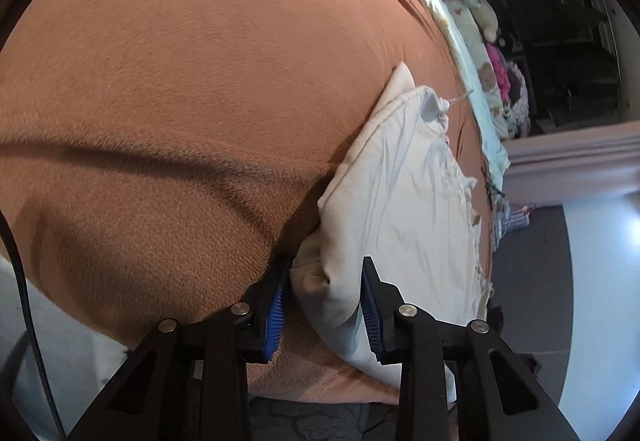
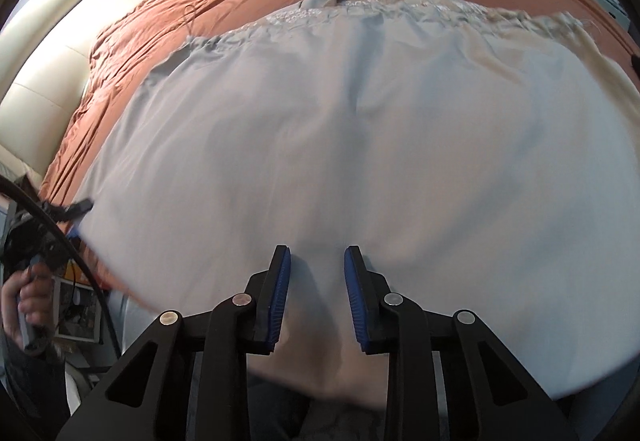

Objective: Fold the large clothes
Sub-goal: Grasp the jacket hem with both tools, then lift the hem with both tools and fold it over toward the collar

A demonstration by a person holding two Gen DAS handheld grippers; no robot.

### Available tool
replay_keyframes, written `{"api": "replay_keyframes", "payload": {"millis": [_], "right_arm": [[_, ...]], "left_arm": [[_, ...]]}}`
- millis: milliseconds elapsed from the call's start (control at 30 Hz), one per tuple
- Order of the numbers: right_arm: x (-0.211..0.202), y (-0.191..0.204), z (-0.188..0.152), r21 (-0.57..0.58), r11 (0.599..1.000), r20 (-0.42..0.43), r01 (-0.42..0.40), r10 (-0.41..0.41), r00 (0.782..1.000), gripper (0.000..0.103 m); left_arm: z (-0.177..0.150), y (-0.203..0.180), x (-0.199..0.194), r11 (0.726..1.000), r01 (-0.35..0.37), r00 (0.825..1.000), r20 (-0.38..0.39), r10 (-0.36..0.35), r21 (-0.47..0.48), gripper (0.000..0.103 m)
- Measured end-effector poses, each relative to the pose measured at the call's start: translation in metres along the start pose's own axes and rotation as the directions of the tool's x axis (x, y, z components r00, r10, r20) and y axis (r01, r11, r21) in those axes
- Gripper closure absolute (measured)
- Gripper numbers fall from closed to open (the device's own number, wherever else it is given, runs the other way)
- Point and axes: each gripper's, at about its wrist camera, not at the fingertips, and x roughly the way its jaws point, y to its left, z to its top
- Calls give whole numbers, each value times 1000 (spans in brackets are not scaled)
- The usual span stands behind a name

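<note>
A: Where's the garment?

B: The large pale grey-white cotton garment (image 2: 340, 129) lies spread on the rust-orange fleece blanket (image 2: 132, 53) covering the bed, its embroidered collar end toward the far side. A cream padded headboard (image 2: 44, 53) runs along the left in the right wrist view.

A: And the left gripper (image 1: 326, 305)?

B: Its blue ribbed pads (image 1: 276, 315) sit on either side of a bunched fold at the garment's edge, and the cloth bulges between them. The fabric touches both pads, so it looks pinched.

A: The right gripper (image 2: 318, 293)?

B: Pointing down over the middle of the near edge of the garment, its jaws part-way apart. The cloth there is blurred; I can't tell whether the pads press on it.

A: Anything else?

B: In the right wrist view, at the lower left, a hand (image 2: 24, 305) grips the other tool's handle, beside a black cable (image 2: 80, 261)
</note>
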Motion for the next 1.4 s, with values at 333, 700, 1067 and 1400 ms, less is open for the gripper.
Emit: {"api": "replay_keyframes", "payload": {"millis": [333,700,1067,1400], "right_arm": [[40,-15,64,72,996,-4,58,-57,998,94],[83,-29,141,68,992,-27,109,-107,994,97],[55,-28,151,39,998,17,50,-51,999,96],[7,-27,86,17,993,44,-114,113,993,53]], "left_arm": [[-6,8,-5,998,21,999,41,-18,-64,69],[-12,-2,-6,996,-33,995,89,40,-79,76],[-14,-46,-25,998,61,992,110,-61,-2,87],[-13,-128,-32,966,209,973,65,-220,150,88]]}}
